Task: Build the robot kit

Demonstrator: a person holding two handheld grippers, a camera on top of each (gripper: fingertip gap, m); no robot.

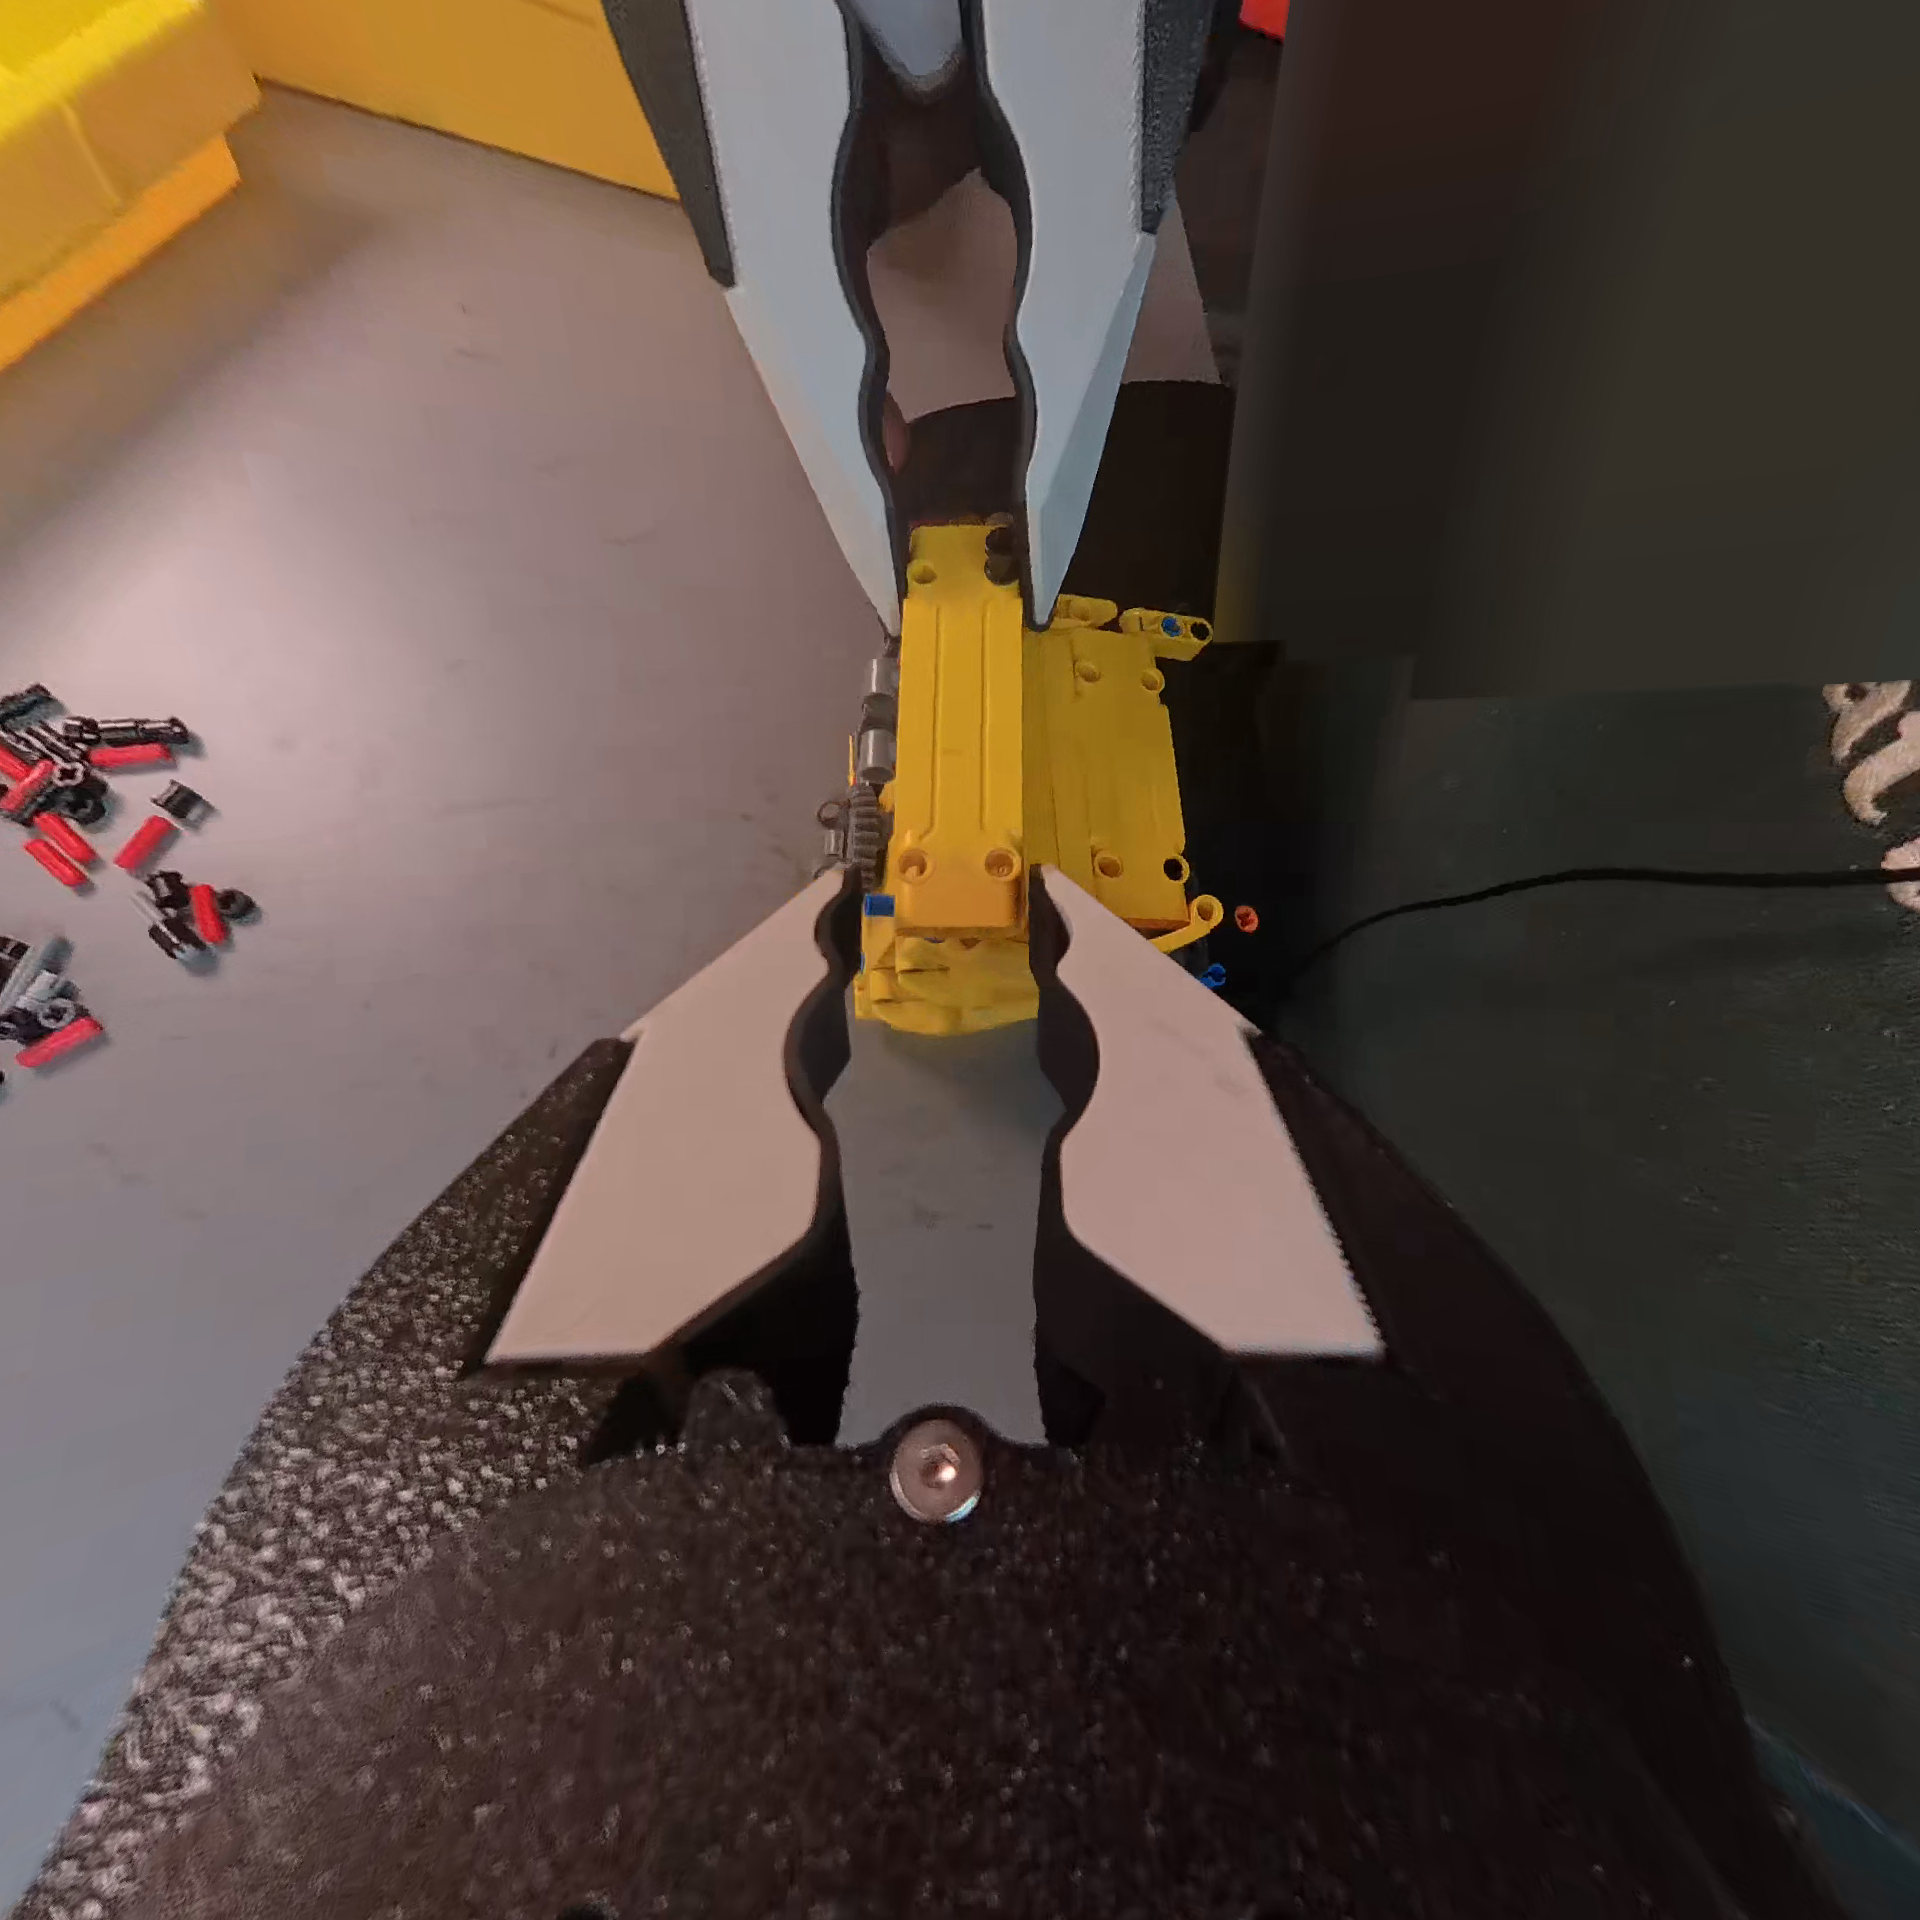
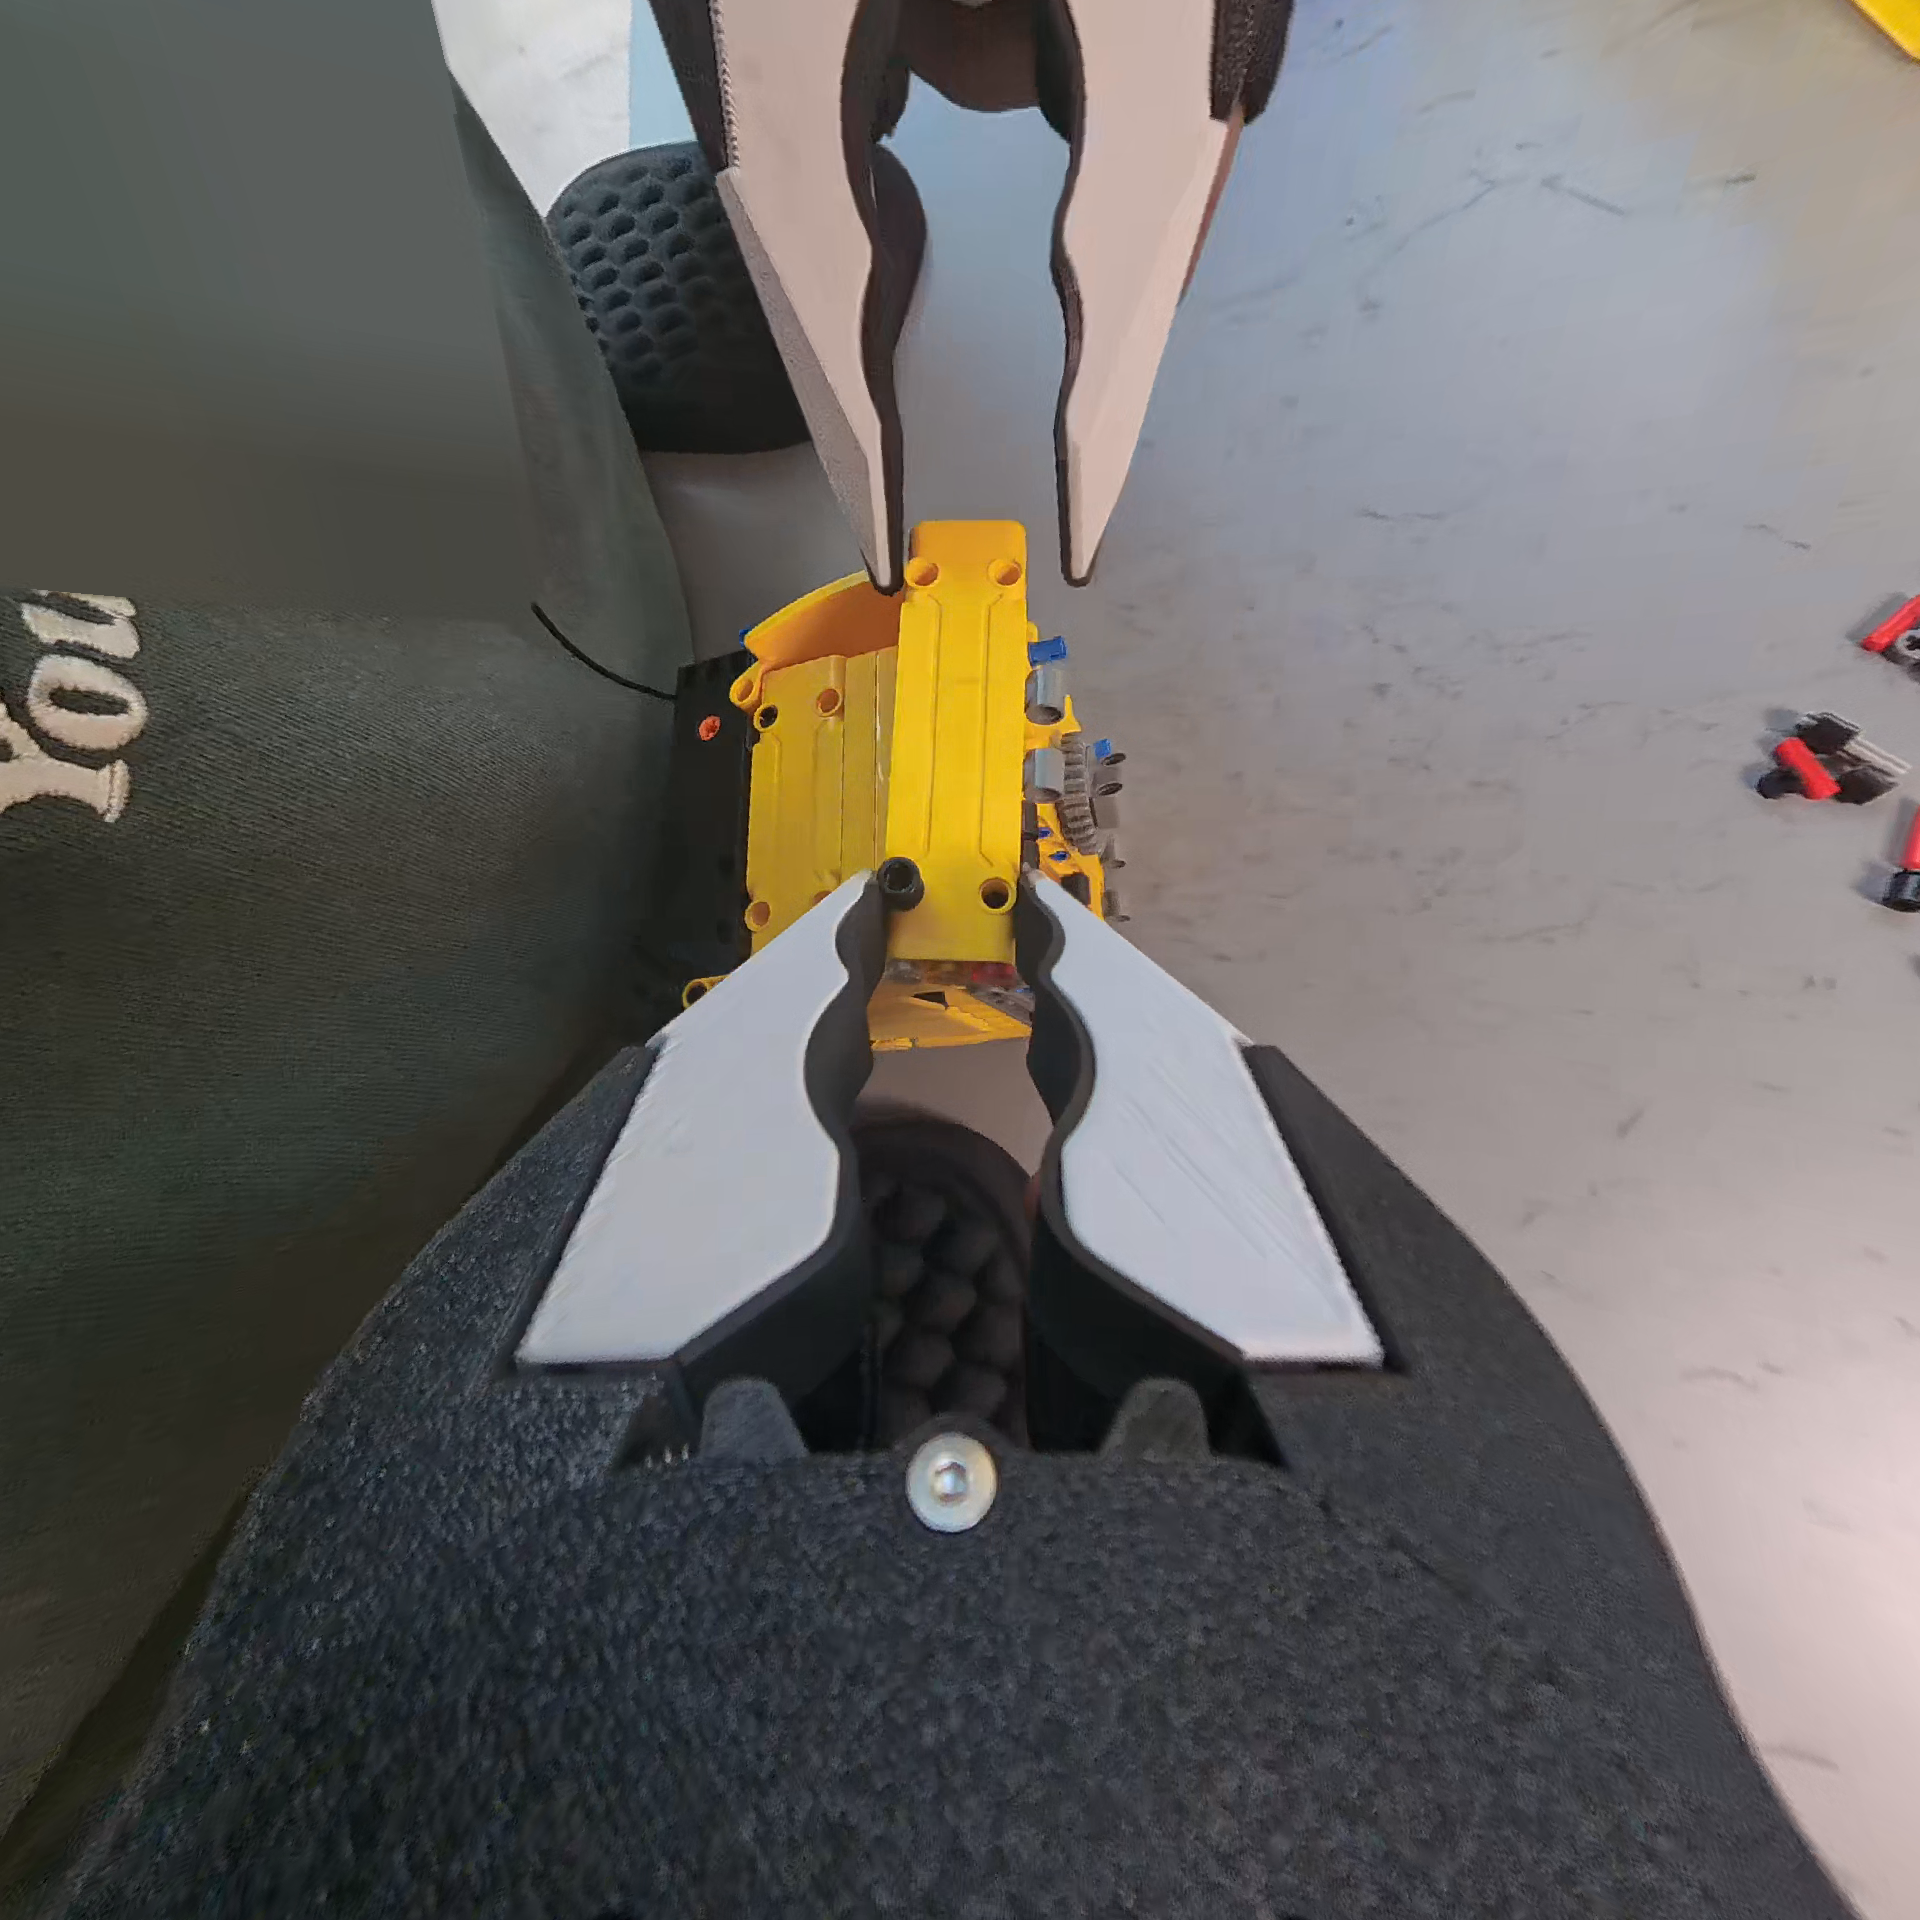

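- A dark green fabric [image 2: 260, 935], at the left edge of the right wrist view, bears pale embroidered lettering [image 2: 73, 707]. Only part of it falls inside the picture, turned on its side and cut off by the frame.
- The same sort of pale stitching [image 1: 1875, 769] shows at the right edge of the left wrist view, on dark fabric [image 1: 1558, 1143]; it is too cropped to make out as letters.
- The yellow brick-built model [image 2: 951, 748] bears no print, number or sticker that can be made out in either view.
- No brand mark, number or sign shows elsewhere.
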